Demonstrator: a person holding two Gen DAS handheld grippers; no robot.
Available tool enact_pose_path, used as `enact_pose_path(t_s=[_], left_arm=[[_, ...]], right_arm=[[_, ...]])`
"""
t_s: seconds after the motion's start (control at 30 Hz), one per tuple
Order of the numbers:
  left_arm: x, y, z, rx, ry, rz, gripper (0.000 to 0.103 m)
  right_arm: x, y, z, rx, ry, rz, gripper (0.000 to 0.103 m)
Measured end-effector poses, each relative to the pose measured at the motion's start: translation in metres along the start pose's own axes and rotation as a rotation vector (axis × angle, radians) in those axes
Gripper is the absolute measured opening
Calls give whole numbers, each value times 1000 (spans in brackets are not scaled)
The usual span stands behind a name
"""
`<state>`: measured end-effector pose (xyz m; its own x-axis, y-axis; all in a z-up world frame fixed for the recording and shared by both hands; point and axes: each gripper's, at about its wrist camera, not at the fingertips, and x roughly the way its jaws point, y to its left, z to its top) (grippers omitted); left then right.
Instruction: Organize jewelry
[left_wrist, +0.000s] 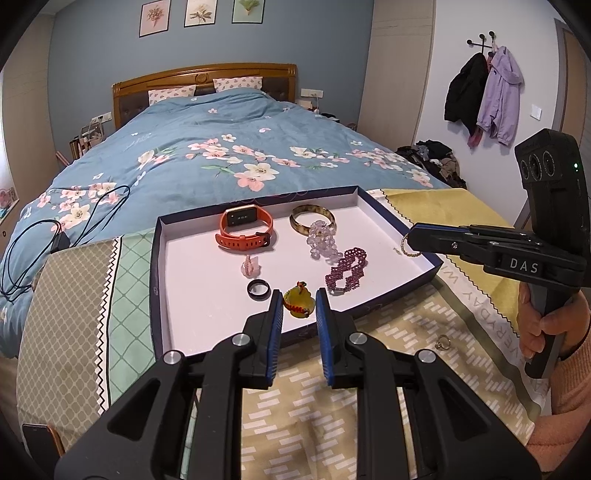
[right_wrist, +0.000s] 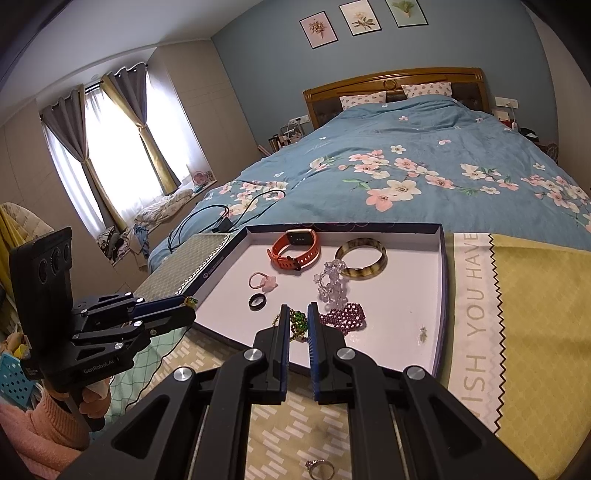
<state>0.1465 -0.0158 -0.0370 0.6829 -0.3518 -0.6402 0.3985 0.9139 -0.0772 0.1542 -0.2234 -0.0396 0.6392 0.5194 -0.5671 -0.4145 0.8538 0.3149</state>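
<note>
A shallow white tray with a dark rim (left_wrist: 162, 280) (right_wrist: 441, 295) lies on the cloth and holds an orange watch (left_wrist: 245, 229) (right_wrist: 295, 249), a brown bangle (left_wrist: 312, 219) (right_wrist: 361, 260), a clear bead bracelet (left_wrist: 323, 242), a purple bead bracelet (left_wrist: 347, 271) (right_wrist: 343, 317), a pink ring (left_wrist: 250, 266) and a black ring (left_wrist: 258, 288) (right_wrist: 256, 302). My left gripper (left_wrist: 298, 297) is shut on a yellow charm (left_wrist: 298, 301) over the tray's near edge. My right gripper (right_wrist: 296, 315) is shut on a gold chain with green beads (right_wrist: 297, 323); in the left wrist view the chain (left_wrist: 406, 247) hangs at its tip.
A silver ring (left_wrist: 442, 342) (right_wrist: 320, 469) lies on the patterned cloth in front of the tray. A yellow cloth (right_wrist: 535, 314) lies right of it. Behind are the blue flowered bed (left_wrist: 229, 155) and black cables (left_wrist: 44, 229).
</note>
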Motion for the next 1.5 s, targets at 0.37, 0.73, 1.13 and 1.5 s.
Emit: enact_pose_path(t_s=[0.37, 0.73, 1.13, 1.5], left_arm=[[10, 5, 1, -11, 13, 10, 18], [15, 8, 3, -15, 20, 17, 18], [21, 10, 5, -16, 26, 25, 18], [24, 10, 6, -17, 32, 25, 18]], right_arm=[[10, 3, 3, -8, 7, 2, 8], [19, 1, 5, 2, 18, 2, 8], [24, -4, 5, 15, 24, 3, 8], [28, -4, 6, 16, 32, -1, 8]])
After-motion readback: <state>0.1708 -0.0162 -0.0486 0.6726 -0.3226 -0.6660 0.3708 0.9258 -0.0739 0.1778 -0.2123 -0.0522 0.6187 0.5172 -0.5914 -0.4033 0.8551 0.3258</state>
